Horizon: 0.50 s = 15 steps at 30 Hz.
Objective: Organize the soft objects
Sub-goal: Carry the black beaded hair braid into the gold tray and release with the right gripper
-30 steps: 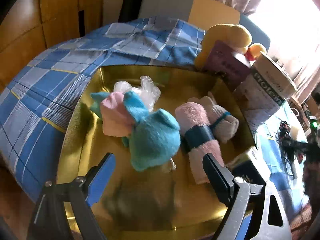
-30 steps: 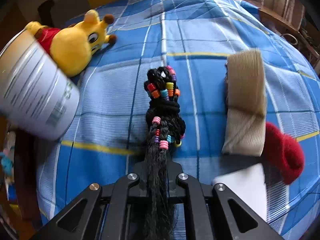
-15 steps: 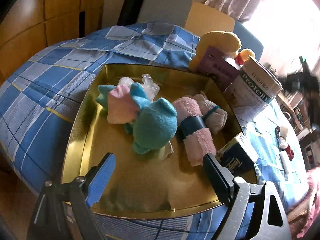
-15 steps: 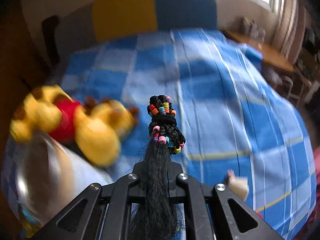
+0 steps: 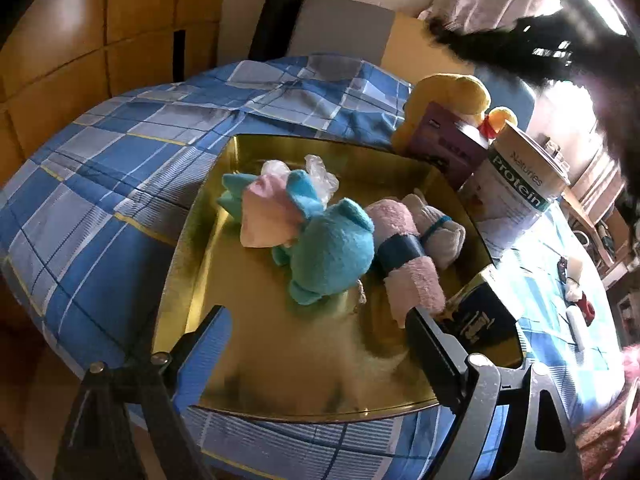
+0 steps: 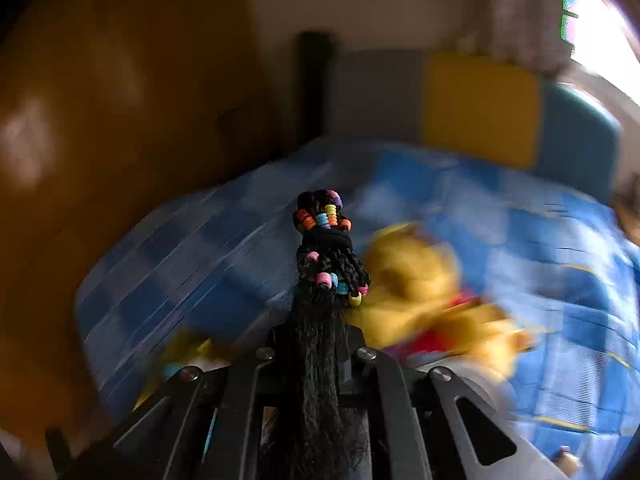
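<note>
Since prev. frame, R gripper (image 6: 320, 320) swings off the cloth toward gold tray (image 5: 192, 240), jaws clamped on black beaded braid (image 6: 322, 248) for drop-in w/ the plush; I hold L gripper (image 5: 316, 332) open, empty, above tray.

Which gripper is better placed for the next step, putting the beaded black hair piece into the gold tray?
Right: the right gripper is shut on the hair piece. The left gripper hangs open and empty over the gold tray.

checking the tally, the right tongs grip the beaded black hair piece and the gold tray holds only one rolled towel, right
Not quite: the gold tray holds two rolled towels, a pink one and a paler one, as the left wrist view shows. The right tongs do grip the beaded black hair piece.
</note>
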Each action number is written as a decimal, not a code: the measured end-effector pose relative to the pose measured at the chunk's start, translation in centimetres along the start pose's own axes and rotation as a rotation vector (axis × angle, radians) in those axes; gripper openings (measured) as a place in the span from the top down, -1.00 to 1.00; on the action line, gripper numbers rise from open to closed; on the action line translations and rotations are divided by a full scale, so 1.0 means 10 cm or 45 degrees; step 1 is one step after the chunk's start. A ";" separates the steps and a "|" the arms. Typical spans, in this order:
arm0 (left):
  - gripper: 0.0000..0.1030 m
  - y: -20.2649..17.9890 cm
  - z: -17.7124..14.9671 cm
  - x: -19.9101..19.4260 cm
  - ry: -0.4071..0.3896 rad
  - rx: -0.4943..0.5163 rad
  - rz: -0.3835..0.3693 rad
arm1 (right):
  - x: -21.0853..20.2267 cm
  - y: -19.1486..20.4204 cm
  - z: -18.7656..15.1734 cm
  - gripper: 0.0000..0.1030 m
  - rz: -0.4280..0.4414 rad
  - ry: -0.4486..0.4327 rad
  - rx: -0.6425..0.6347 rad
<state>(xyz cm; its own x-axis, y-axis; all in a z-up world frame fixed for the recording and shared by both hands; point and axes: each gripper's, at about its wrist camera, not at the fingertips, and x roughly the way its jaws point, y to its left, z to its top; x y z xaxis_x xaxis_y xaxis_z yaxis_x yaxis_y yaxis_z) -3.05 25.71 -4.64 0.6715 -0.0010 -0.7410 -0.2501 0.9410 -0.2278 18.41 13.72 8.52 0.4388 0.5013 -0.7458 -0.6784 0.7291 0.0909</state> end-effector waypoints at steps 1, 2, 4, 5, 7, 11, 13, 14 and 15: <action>-0.73 0.01 0.00 -0.01 -0.005 -0.005 0.011 | 0.10 0.10 -0.10 0.85 0.021 0.036 -0.016; -0.73 0.02 0.00 -0.02 -0.012 -0.007 0.016 | 0.31 0.25 -0.26 0.85 0.055 0.105 -0.030; -0.73 0.04 -0.01 -0.04 -0.022 -0.011 0.024 | 0.60 0.39 -0.47 0.85 0.085 0.191 -0.017; -0.73 0.05 -0.02 -0.05 -0.027 -0.013 0.031 | 0.79 0.43 -0.59 0.85 0.094 0.247 0.011; -0.73 0.07 -0.03 -0.05 -0.025 -0.018 0.035 | 1.02 0.49 -0.72 0.85 0.097 0.310 0.052; -0.73 0.11 -0.04 -0.04 -0.016 -0.034 0.039 | 1.41 0.53 -0.93 0.77 0.100 0.405 0.121; -0.73 0.10 -0.05 -0.04 -0.016 -0.032 0.045 | 1.52 0.51 -0.99 0.66 0.146 0.449 0.190; -0.73 0.10 -0.05 -0.04 -0.018 -0.028 0.053 | 1.53 0.49 -1.01 0.60 0.163 0.444 0.214; -0.73 0.09 -0.05 -0.04 -0.021 -0.024 0.059 | 1.48 0.48 -1.05 0.54 0.176 0.435 0.227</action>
<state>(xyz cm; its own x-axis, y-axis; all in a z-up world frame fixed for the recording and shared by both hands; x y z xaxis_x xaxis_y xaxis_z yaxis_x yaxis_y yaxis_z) -3.88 26.41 -4.83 0.6702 0.0480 -0.7407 -0.2943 0.9333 -0.2058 15.47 19.76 -9.06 0.1095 0.4387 -0.8919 -0.5915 0.7499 0.2963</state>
